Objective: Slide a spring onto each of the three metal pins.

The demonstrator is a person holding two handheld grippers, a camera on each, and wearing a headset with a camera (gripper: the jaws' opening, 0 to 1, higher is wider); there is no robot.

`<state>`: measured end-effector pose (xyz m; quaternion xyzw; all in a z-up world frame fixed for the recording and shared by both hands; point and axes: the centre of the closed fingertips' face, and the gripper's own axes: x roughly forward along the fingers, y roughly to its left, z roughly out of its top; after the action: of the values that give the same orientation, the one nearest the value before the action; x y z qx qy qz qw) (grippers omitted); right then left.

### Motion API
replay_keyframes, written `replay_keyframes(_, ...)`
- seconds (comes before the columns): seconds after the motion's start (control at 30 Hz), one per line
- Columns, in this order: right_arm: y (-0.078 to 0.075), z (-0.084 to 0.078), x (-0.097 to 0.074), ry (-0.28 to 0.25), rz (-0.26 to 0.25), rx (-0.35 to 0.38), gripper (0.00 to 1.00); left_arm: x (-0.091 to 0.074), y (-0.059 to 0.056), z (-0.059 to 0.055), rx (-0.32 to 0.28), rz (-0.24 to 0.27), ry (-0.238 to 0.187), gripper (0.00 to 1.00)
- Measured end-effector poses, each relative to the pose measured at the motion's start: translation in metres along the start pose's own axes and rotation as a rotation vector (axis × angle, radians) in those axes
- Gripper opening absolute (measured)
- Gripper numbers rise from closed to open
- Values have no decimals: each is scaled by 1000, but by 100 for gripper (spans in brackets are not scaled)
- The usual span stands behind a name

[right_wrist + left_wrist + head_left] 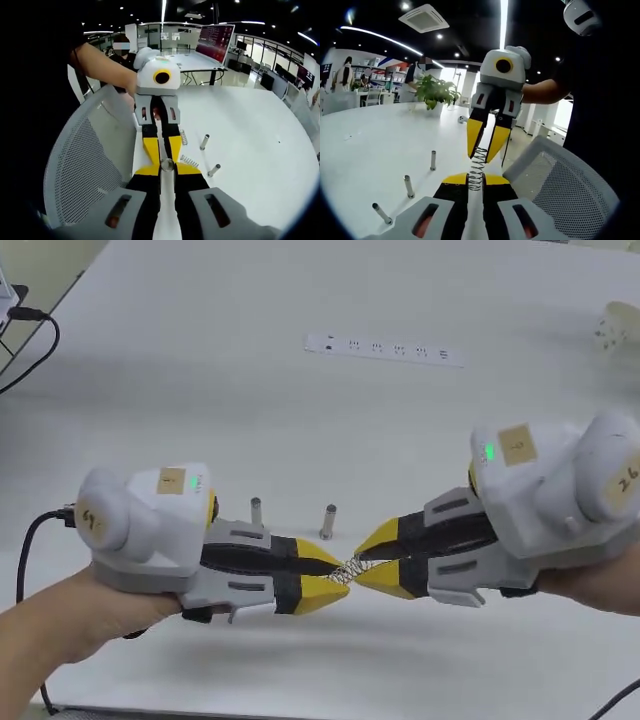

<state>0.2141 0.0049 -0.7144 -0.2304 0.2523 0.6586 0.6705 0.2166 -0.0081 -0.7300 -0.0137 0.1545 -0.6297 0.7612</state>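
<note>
Low in the centre of the head view, the left gripper [338,578] and the right gripper [362,563] met tip to tip above the white tabletop [200,390]. A short spring [349,569] was stretched between them. The left gripper's yellow fingers [308,552] were closed on one end of the spring. The right gripper's fingers [385,536] narrowed onto the other end and seemed to pinch it, though the contact was too small in that view to be sure. At the bottom centre of the right gripper view, the spring showed end-on as a small ring clamped between that gripper's own tips. In the left gripper view the spring ran up the middle of the frame from the near tips to the far ones, held off the tabletop.

The metal pins [408,186] stood upright on the tabletop in the lower left of the left gripper view, three in a row, all bare. Two of them showed in the head view just above the left gripper's fingers. Two loose springs [189,161] lay on the tabletop right of centre in the right gripper view, near two pins. A power strip [385,348] lay across the top of the head view, well apart from the grippers. A grey mesh chair [555,180] sat in the lower right of the left gripper view.
</note>
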Motion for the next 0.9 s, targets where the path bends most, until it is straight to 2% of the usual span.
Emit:
replay_keyframes(0.37, 3, 6, 5, -53, -18, 26, 6, -1, -2, -2, 3, 8, 6, 1)
replay_keyframes(0.63, 3, 7, 4, -70, -34, 28, 7, -3, -2, -1, 20, 23, 6, 1)
replay_keyframes(0.9, 4, 10, 3, -86, -24, 39, 7, -4, -4, 1, 34, 23, 6, 1)
